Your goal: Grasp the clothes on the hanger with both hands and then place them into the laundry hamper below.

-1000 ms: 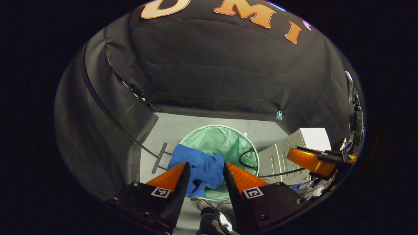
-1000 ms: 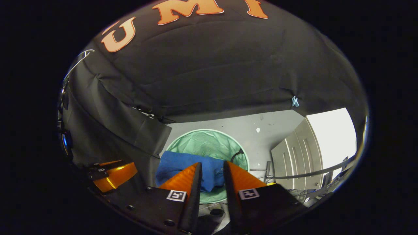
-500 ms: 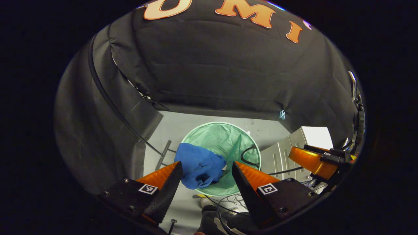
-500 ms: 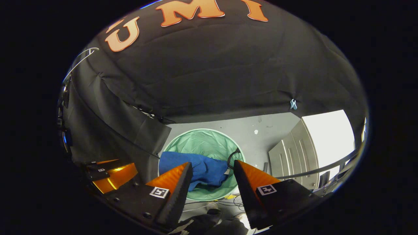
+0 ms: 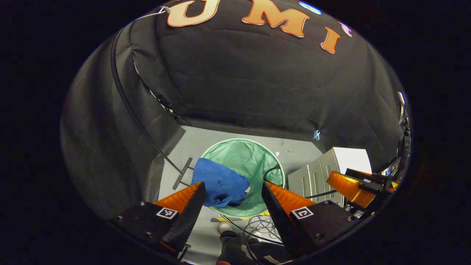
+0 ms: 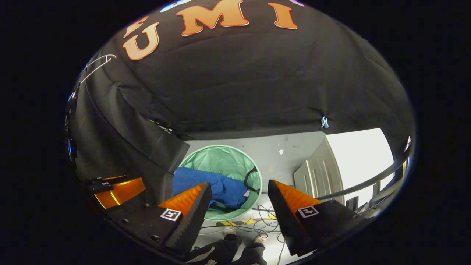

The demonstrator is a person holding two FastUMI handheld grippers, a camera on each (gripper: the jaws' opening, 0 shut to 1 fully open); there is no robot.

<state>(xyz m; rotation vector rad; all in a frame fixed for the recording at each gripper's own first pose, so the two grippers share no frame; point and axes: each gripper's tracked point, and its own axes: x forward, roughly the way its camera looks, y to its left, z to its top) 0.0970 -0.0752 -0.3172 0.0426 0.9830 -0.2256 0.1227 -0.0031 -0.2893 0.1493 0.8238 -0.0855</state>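
The left gripper [image 5: 231, 191] is held high above the floor [image 5: 206, 140] with its fingers spread wide and nothing between them; the right gripper [image 6: 239, 193] is likewise held released and empty. Each is aimed downward so that the hamper [image 5: 254, 158] sits just beyond the fingertips, which suits a drop from above. The blue garment [image 5: 219, 182] is seen lying in the hamper, bunched toward 8 o'clock of the round rim and draped partly over that edge. In the right gripper view the garment [image 6: 206, 186] is found at 7 o'clock of the hamper [image 6: 224, 160]. The placing is judged done, though the overhang could let the cloth slide out. Cables [image 6: 257, 221] are scattered on the floor at 6 o'clock of the hamper
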